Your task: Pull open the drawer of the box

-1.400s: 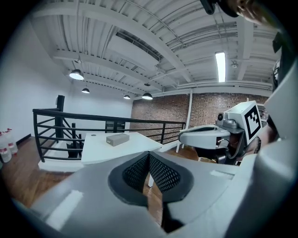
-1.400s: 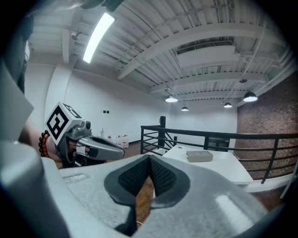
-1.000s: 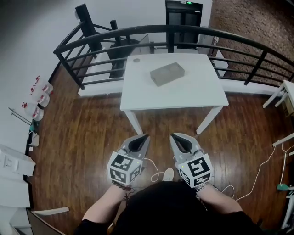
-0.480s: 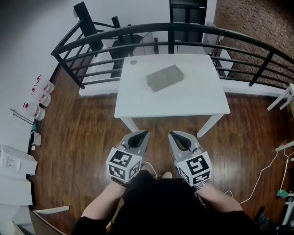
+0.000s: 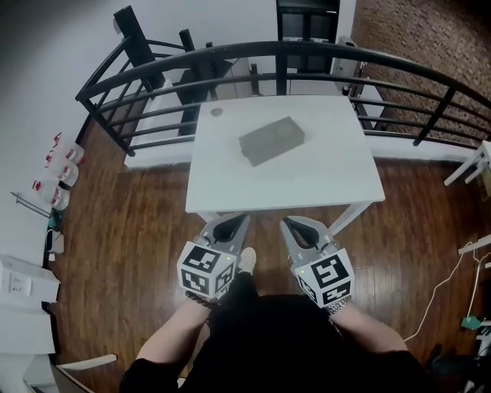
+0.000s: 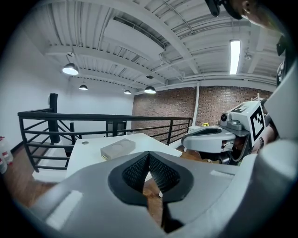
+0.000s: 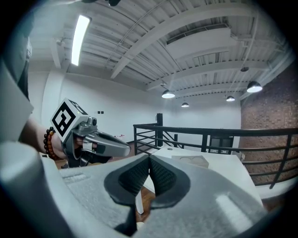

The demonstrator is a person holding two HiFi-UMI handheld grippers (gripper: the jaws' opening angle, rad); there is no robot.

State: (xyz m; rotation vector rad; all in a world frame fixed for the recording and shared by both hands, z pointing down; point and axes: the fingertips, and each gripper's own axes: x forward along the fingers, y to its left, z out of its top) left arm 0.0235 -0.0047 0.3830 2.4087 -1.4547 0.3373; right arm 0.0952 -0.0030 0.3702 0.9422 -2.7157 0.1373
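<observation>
Head view: white square table stands on dark wood floor, on a mezzanine w/ a black curved railing round the far side. Tabletop is almost bare. The grey box lies on it, left of centre and toward the back, turned at an angle to the table edges. From above it reads as one plain block; two shallow recesses show in its top in the right gripper view. A small round disc sits near the table's back-left corner, apart from the box.

Left gripper and right gripper are held side by side at the table's near edge, tips pointing at it, well apart from the box. Left gripper view: ribbed pads closed tip to tip, nothing between them. Right gripper view: same, pads meeting, nothing held. A white shoe shows on the floor between the two grippers.

Room: brick wall at the back right, a dark doorway behind the railing, plain white wall on the left. Bottles w/ red labels stand in a row by the left wall; a white cabinet is nearer, at the lower left. A white cable trails over the floor at the right. Overhead are white beams, round pendant lamps and a strip light.
</observation>
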